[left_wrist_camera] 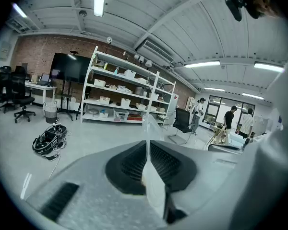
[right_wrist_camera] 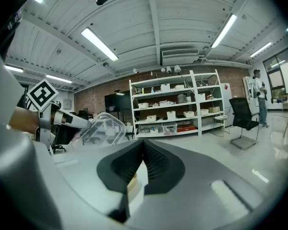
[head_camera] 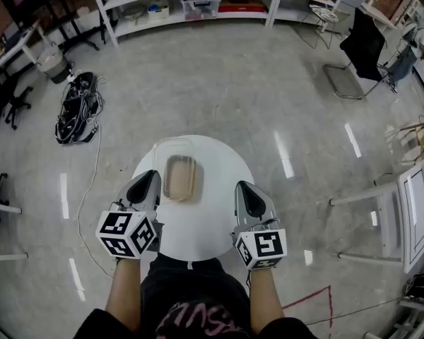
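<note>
A clear plastic box (head_camera: 180, 177) with something light brown inside lies on a round white table (head_camera: 212, 224); its clear lid (head_camera: 171, 147) stands open at the far side. My left gripper (head_camera: 147, 180) rests at the box's left side with its jaws together and nothing visibly held. My right gripper (head_camera: 243, 188) is a little to the right of the box, also shut and empty. In the right gripper view the shut jaws (right_wrist_camera: 144, 143) point past the clear box (right_wrist_camera: 103, 128), with the left gripper's marker cube (right_wrist_camera: 42, 95) behind it. The left gripper view shows shut jaws (left_wrist_camera: 147, 145) and a clear edge above them.
A tangle of black cables (head_camera: 78, 108) lies on the floor at the left. White shelves (head_camera: 191, 2) with bins line the far wall. A black chair (head_camera: 364, 44) stands at the far right, white furniture (head_camera: 417, 210) at the right. People (left_wrist_camera: 229, 120) stand far off.
</note>
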